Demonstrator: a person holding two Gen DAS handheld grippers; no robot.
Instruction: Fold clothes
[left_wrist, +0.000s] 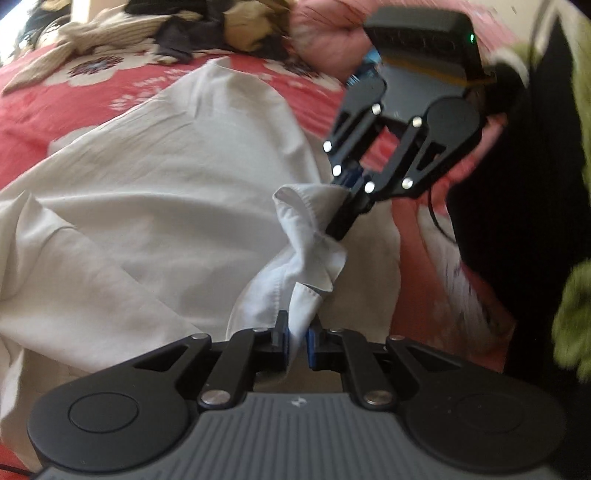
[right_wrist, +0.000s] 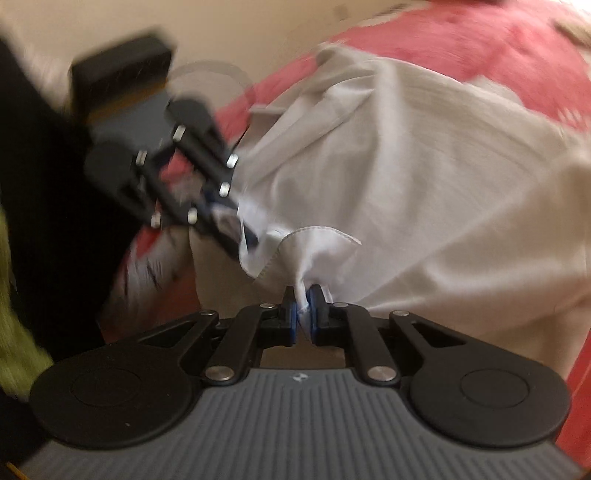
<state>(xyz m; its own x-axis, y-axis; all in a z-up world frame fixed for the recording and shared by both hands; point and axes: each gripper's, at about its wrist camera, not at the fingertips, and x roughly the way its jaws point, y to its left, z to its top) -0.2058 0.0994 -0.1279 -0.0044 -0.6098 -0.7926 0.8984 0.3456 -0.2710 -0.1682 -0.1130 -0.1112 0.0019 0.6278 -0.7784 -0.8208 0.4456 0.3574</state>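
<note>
Nearest in the left wrist view, the left gripper (left_wrist: 297, 341) is pinched almost shut on a bunched hem of the crumpled white cotton garment (left_wrist: 155, 192). Just beyond it, the right gripper (left_wrist: 341, 227) is clamped nearly closed on a neighbouring fold of the same hem. The garment lies spread across a red bedspread with white flowers (left_wrist: 44, 114). Farthest back sits a heap of beige and dark clothes (left_wrist: 177, 33).
</note>
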